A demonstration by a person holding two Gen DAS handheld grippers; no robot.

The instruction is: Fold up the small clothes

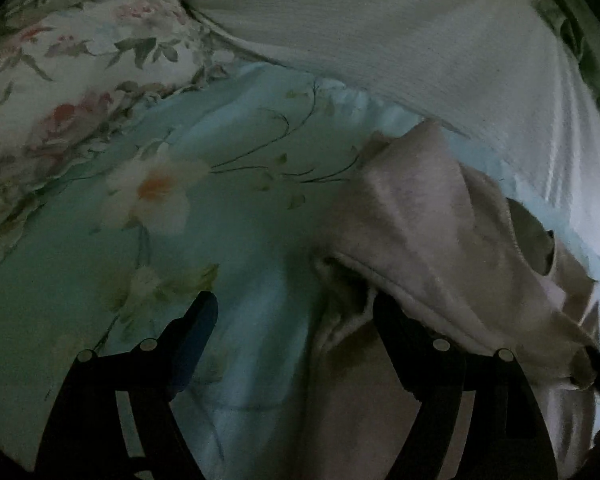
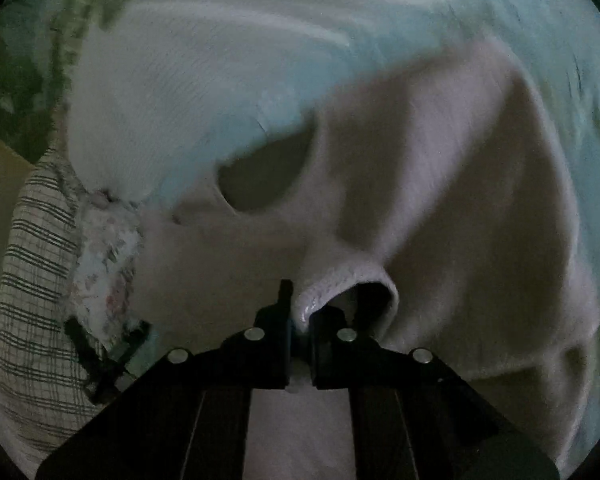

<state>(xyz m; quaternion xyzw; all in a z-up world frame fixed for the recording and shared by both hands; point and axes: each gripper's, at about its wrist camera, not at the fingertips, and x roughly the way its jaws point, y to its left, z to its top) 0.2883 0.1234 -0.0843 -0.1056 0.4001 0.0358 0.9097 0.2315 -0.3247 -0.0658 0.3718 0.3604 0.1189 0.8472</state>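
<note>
A small pale pink-beige garment [image 1: 420,232] lies rumpled on a light blue floral bedsheet [image 1: 240,216]. My left gripper [image 1: 296,316] is open; its right finger [image 1: 396,332] is tucked under the garment's edge and its left finger rests over the sheet. In the right wrist view the same garment [image 2: 440,184] fills the centre, with its neck opening [image 2: 264,176] showing. My right gripper [image 2: 300,312] is shut on a hem edge of the garment and holds it lifted. The left gripper also shows far off in the right wrist view [image 2: 104,356].
A white ribbed cloth [image 1: 400,28] lies behind the garment, also in the right wrist view [image 2: 160,100]. A floral pillow [image 1: 72,92] sits at the left. A checked fabric [image 2: 32,280] lies at the left edge of the right wrist view. The light is dim.
</note>
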